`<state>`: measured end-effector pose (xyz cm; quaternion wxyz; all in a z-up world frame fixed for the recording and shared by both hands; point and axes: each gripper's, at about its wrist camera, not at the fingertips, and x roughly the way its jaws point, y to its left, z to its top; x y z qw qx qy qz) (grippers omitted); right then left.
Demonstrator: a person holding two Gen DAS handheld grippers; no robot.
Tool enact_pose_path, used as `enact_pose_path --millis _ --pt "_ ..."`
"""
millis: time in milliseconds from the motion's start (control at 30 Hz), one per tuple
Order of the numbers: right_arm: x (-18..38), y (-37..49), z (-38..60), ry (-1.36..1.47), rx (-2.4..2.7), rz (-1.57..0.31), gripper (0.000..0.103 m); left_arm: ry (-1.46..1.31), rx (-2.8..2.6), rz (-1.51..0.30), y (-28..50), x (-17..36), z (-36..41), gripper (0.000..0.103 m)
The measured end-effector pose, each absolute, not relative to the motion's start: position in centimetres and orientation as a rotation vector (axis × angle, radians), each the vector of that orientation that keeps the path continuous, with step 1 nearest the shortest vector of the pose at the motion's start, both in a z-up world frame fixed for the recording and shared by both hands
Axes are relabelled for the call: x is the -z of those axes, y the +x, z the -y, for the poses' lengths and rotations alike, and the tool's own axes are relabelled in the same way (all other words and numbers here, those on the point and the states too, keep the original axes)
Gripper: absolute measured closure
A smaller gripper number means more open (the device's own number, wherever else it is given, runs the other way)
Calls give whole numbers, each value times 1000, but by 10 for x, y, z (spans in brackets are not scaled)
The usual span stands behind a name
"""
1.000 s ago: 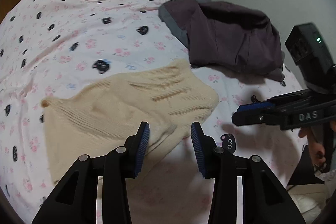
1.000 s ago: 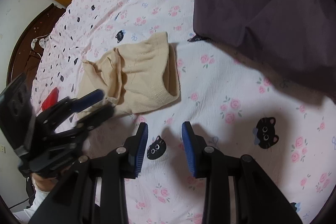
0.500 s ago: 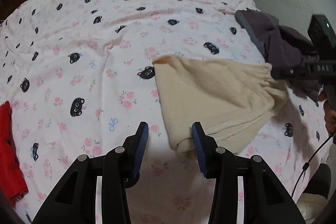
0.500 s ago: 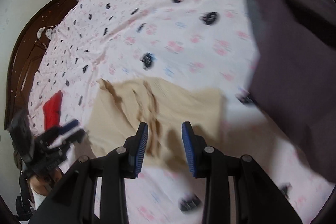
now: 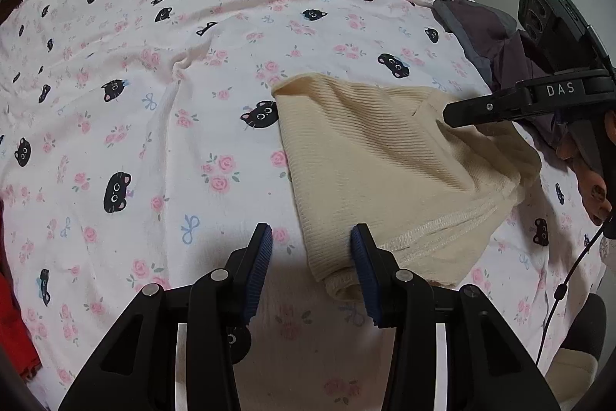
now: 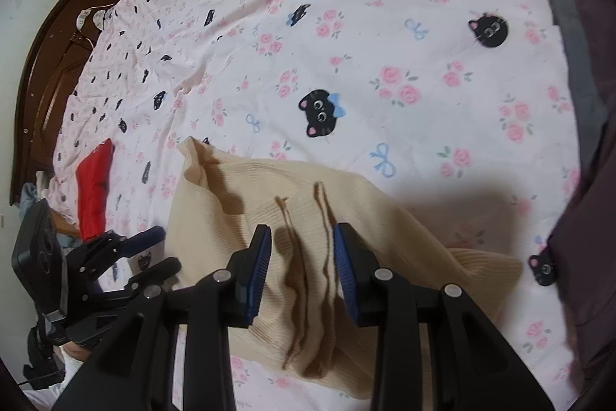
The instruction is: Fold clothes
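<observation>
A cream ribbed knit garment [image 5: 389,172] lies partly folded on the pink cat-print bedsheet [image 5: 161,103]. My left gripper [image 5: 311,264] is open, low over the sheet at the garment's near left corner, holding nothing. My right gripper [image 6: 301,266] is open and hovers just above the garment's [image 6: 292,218] wrinkled middle, its jaws straddling two folds without gripping. In the left wrist view the right gripper [image 5: 462,112] reaches in from the right over the garment's far edge. In the right wrist view the left gripper [image 6: 154,249] shows at lower left.
A dark purple-grey garment [image 5: 496,37] lies at the bed's right side, also in the right wrist view [image 6: 585,126]. A red cloth [image 6: 94,187] lies near the bed's left edge. A dark wooden headboard [image 6: 42,87] curves along the far left.
Both grippers moved closer to the cream garment. The right one now hangs directly over its middle folds. The left one dropped toward its near corner. Both stayed open.
</observation>
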<state>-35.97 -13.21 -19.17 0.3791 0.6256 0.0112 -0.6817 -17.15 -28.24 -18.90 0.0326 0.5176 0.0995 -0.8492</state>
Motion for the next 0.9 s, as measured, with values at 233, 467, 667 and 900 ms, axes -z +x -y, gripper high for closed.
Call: enact_pose_path --millis 233,467,667,900 --pt "192 -359 138 1577 1681 14 68 1607 2606 -309 -173 191 281 64" --pt "196 -357 144 1596 1691 -45 91 1620 2599 -321 -173 194 282 64" --pt "183 -354 126 1547 1742 30 96 1627 2596 -336 -173 194 284 64" --pt "173 -350 94 1516 1834 85 96 1632 2578 -347 -173 196 284 61"
